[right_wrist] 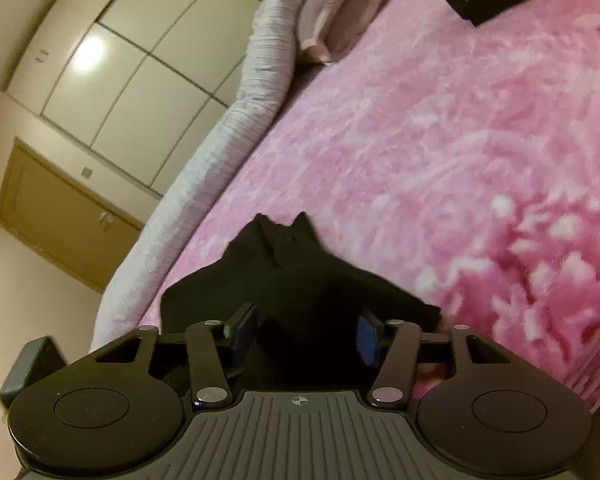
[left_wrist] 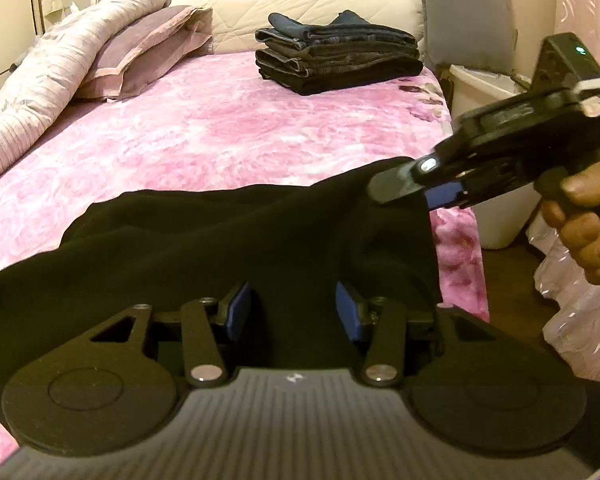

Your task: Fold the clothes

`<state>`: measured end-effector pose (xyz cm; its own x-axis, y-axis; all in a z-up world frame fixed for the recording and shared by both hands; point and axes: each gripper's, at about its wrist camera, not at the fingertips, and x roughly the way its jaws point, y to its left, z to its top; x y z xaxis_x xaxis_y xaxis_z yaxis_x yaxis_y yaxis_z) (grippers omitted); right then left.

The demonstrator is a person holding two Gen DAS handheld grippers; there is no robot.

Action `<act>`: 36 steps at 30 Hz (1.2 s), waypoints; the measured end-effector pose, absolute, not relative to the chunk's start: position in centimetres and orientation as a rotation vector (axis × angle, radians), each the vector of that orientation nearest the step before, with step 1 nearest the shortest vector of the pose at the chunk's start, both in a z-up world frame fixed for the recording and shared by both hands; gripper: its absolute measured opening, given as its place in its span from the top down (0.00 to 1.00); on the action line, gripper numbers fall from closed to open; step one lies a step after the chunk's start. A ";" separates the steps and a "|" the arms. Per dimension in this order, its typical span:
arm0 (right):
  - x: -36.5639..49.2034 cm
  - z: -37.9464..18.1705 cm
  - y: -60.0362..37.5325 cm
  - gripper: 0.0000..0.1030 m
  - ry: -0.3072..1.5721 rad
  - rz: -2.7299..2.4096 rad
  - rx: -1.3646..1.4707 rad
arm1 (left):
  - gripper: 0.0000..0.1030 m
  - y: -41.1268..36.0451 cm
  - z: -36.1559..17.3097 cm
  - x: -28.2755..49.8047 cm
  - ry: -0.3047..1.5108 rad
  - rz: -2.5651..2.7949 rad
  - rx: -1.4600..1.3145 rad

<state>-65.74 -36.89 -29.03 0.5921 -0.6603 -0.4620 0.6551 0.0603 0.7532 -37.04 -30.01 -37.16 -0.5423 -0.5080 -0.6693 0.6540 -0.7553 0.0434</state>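
While both grippers hold the cloth: the fold is mid-step, by the look of it.
Black garment [left_wrist: 228,240]: lifted at its near edge, the rest draped on the pink bedspread [left_wrist: 204,128].
Left gripper [left_wrist: 294,312]: blue pads part open, cloth bunched between them and apparently held.
Right gripper [left_wrist: 404,188]: fingers pinched on the garment's right corner; its own view shows cloth filling the gap [right_wrist: 306,332].
Next move: likely carrying the held edge forward over the lying part, both grippers level so the edge stays straight.
Edges: the bed's right side drops off just beside the right gripper.
Open room: bare bedspread ahead; the folded jeans stack [left_wrist: 336,60] sits well apart near the pillows.
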 end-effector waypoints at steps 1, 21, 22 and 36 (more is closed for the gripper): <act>-66.0 -29.0 -37.2 0.88 0.000 -0.994 1.143 | 0.62 -30.0 -37.1 -37.2 0.273 -2.281 0.895; -67.9 -30.9 -36.8 0.87 0.035 -1.018 1.089 | 0.61 -30.7 -35.2 -28.0 0.253 -2.090 0.968; -67.7 -30.9 -36.6 0.86 0.031 -1.021 1.088 | 0.61 -30.6 -36.1 -28.0 0.235 -2.085 1.008; -59.8 -27.6 -26.1 0.49 0.270 -0.593 0.887 | 0.64 -30.6 -33.0 -30.2 0.248 -2.195 1.085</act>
